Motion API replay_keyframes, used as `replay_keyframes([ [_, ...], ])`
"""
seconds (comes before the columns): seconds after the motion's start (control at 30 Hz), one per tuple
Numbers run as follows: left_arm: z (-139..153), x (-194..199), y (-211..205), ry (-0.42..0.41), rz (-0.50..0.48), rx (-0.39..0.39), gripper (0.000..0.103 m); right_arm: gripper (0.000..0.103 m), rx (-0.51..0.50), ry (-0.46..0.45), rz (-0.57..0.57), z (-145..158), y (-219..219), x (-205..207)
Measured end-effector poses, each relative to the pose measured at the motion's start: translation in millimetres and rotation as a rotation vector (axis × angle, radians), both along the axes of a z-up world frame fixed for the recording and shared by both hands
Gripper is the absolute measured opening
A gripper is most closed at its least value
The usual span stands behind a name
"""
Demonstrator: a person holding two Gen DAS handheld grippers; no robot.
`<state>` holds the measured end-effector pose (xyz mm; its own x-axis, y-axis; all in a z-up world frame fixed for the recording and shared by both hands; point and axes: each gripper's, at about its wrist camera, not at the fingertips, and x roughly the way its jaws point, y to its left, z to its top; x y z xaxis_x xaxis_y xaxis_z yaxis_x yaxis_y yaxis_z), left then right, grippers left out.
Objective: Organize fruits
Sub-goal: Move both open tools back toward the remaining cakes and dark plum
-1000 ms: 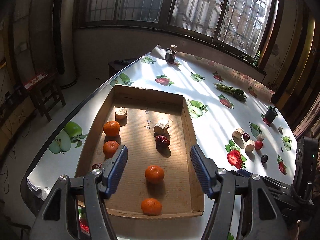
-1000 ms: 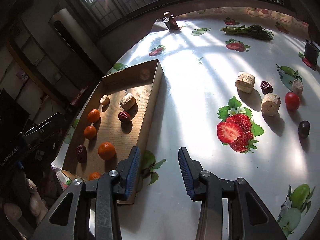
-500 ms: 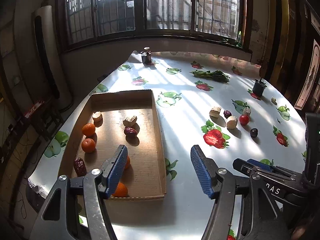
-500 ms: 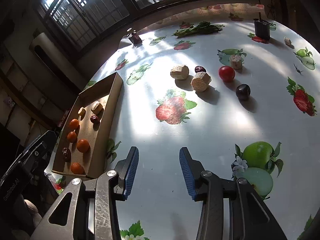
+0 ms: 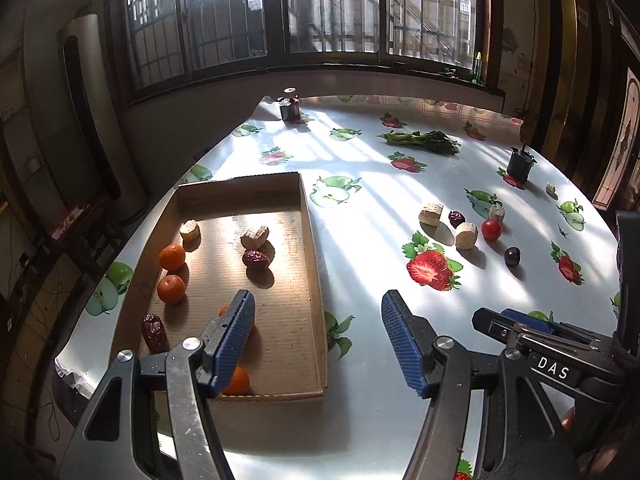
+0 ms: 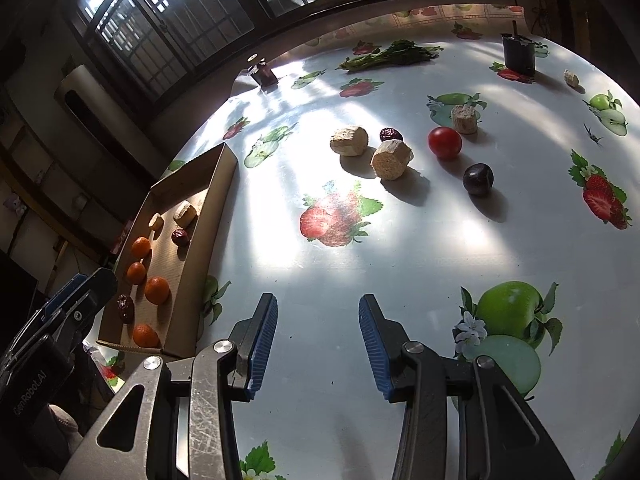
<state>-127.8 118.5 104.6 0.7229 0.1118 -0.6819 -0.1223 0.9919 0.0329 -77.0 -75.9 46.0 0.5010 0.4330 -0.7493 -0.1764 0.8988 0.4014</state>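
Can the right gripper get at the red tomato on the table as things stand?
Probably yes. The right gripper is open and empty, with bare tablecloth ahead. The red tomato sits apart from the tan chunk behind it and the dark plum, so the fingers should fit around it.

Barred window (image 5: 332,12), dark pot (image 6: 518,55)

Sunlight falls through a wide barred window (image 5: 320,20) with a dark frame, striping a round table (image 5: 400,184) under a glossy fruit-print cloth, while a tall white floor-standing unit (image 5: 92,112) stands by the dim left wall beside a dark low stool (image 5: 80,224).
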Motion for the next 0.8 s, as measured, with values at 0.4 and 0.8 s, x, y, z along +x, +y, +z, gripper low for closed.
replay_keyframes([
  [0.4,-19.4,33.0,-12.5,0.075,-0.028,-0.017,0.066,0.046,-0.064,-0.001,-0.070,7.8,-50.6,31.1],
  [0.8,-28.0,69.0,-35.3,0.123,-0.089,-0.038,0.066,0.046,-0.150,-0.011,-0.149,20.4,-105.6,58.6],
])
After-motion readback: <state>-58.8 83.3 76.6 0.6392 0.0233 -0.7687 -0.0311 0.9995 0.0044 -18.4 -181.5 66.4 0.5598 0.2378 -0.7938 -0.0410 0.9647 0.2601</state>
